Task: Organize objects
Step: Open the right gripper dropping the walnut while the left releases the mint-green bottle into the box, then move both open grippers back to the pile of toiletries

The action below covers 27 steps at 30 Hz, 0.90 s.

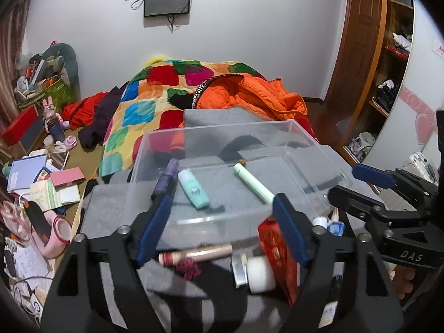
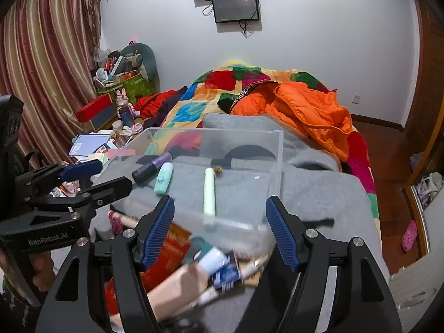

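My view is evenly, softly lit — no harsh shadows; edges bow and darken, and the nearest clutter smears into blur.

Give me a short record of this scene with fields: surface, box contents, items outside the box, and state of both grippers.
surface: grey blanket
box: clear box, open top
inside: purple tube, teal bottle, green stick
outside, near side: pink tube, red packet, white jar
left gripper: open, empty
right gripper: open, empty
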Motion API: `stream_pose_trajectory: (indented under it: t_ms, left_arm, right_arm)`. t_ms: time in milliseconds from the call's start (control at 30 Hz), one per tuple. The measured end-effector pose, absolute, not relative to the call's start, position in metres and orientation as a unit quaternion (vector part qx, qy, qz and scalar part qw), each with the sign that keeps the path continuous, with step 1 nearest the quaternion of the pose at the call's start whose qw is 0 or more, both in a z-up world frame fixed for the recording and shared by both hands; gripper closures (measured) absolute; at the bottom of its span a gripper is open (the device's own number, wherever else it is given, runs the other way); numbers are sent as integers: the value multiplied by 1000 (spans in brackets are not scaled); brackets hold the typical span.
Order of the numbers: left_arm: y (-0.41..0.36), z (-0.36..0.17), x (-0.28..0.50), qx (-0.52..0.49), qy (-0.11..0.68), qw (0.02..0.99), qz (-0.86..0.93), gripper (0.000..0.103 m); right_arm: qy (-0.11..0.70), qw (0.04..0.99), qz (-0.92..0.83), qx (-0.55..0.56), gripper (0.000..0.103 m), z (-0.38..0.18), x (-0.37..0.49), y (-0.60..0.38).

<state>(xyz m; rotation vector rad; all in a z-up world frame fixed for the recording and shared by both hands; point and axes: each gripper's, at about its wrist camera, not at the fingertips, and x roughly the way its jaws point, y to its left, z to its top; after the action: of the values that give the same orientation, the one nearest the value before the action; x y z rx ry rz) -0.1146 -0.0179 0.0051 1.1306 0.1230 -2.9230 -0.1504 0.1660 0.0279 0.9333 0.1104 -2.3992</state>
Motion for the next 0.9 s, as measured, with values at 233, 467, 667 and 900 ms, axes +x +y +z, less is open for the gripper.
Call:
stream_pose_trajectory:
  t_ms: [233,467,667,900]
  left_arm:
    - [-20,-8,-82,377,47,5,-925,25]
    - [-22,-33,-51,398,68,9,-915,25]
    - [-31,-41,-26,399,78,24,-913,25]
    - [-37,-46,-13,406,118,16,-906,25]
  right_arm:
    - [14,293,-885,363,31,20,-113,181]
    - [16,303,-873,381,30,7,-73,175]
    - [45,309,-870,381,26,-2,-40,164]
    - [73,296,-873,381,26,-16,-28,161]
